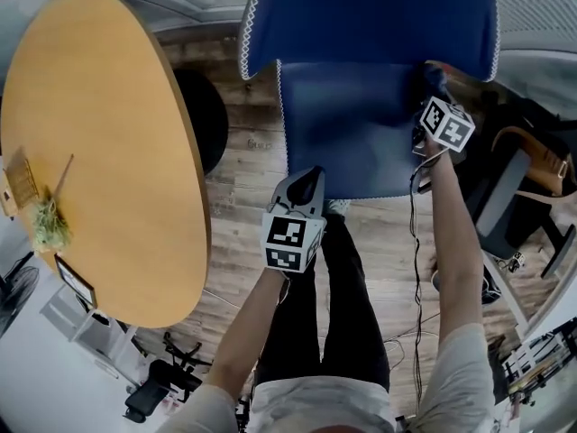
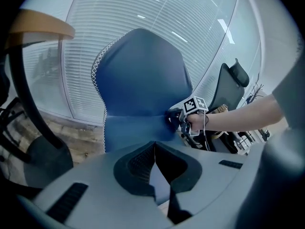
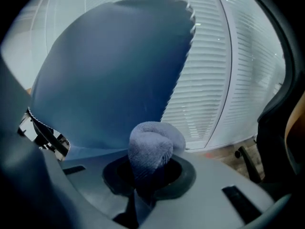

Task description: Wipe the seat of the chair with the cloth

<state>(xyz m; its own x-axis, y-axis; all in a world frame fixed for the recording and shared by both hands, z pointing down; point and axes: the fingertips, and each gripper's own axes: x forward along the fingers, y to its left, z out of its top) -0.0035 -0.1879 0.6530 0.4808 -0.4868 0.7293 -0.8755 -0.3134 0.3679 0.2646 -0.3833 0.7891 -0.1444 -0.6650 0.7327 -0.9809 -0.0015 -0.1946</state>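
The blue chair's seat [image 1: 347, 142] lies straight ahead, its backrest [image 1: 370, 16] beyond, edged with white stitching. My right gripper [image 1: 431, 93] is at the seat's far right corner, shut on a bunched grey-blue cloth [image 3: 151, 147] that bulges out of the jaws against the backrest [image 3: 109, 75]. The left gripper view shows that gripper [image 2: 183, 120] and the dark cloth [image 2: 171, 119] pressed where seat [image 2: 133, 130] meets backrest. My left gripper [image 1: 311, 179] hovers at the seat's front edge, its jaws [image 2: 155, 156] together with nothing in them.
A round yellow table [image 1: 99, 142] stands close on the left, with a black base [image 1: 203, 120] beneath it. A black office chair [image 2: 228, 85] and cables crowd the right side. Window blinds [image 3: 224, 80] run behind the chair. The person's legs [image 1: 343, 287] stand at the seat front.
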